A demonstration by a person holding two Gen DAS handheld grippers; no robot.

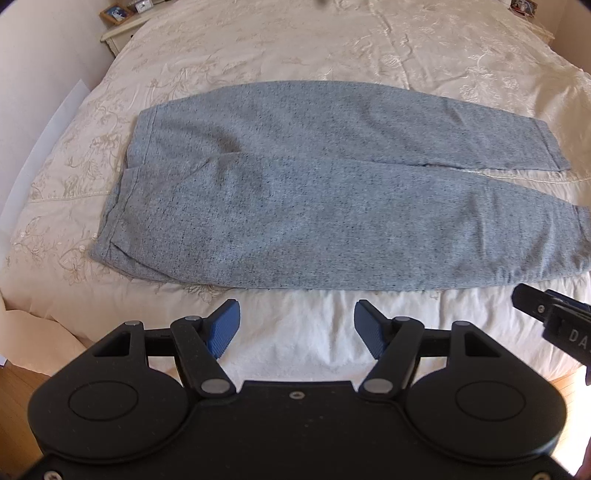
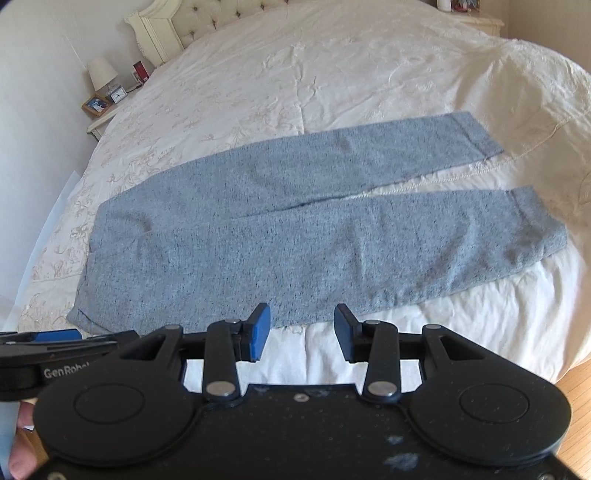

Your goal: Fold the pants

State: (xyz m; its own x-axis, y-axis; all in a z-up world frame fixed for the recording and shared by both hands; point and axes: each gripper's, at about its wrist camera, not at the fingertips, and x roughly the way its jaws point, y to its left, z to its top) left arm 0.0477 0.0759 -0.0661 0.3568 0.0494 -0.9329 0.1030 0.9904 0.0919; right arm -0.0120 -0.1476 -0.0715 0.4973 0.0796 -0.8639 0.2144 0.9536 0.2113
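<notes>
On the cream embroidered bedspread (image 1: 295, 44), one pair of grey knit pants (image 1: 295, 192) spread flat, two legs; left gripper (image 1: 296, 328) and right gripper (image 2: 301, 332) both spread apart, empty

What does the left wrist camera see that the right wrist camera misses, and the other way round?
Only the left wrist view shows the left gripper head-on, jaws apart over the quilt. Only the right wrist view shows the tufted headboard, a lamp and the right gripper head-on, jaws apart. Both show the grey pants lying flat and unfolded on the cream bed, legs slightly parted, nothing gripped.
</notes>
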